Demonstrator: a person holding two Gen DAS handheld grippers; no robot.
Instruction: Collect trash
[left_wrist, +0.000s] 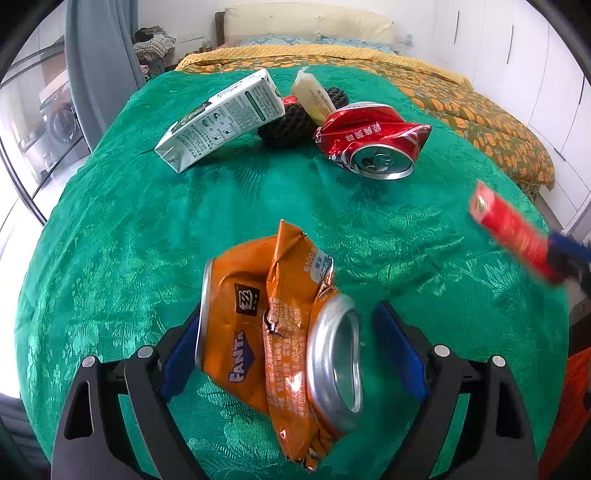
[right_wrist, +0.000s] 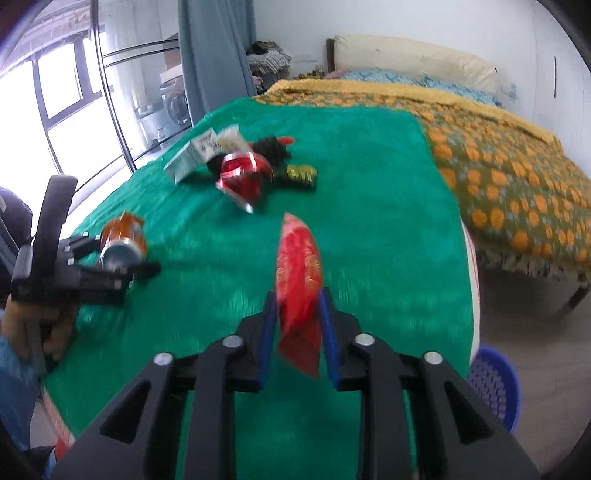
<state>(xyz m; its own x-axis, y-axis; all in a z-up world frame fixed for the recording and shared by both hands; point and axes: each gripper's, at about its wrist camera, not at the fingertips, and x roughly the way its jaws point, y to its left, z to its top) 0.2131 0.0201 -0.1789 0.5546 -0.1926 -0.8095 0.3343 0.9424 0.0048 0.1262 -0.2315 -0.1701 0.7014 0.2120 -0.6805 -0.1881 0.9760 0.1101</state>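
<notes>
Two crushed cans (left_wrist: 280, 332) (left_wrist: 369, 138), one carton (left_wrist: 221, 118); left gripper (left_wrist: 295, 350) spread around one, right gripper (right_wrist: 297, 321) pinching one red wrapper (right_wrist: 299, 273).

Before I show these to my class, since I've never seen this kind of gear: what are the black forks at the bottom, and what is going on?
They are handheld grippers, one in each of a person's hands, each carrying a wide-angle camera that looks along its blue-padded jaws.

The left gripper has its jaws open around a crushed orange Fanta can with an orange wrapper draped over it, on the green cloth. The right gripper pinches a red wrapper above the cloth.

Farther back lie a white carton, a crushed red can, a black mesh ball and a pale packet. A blue basket stands on the floor.
</notes>
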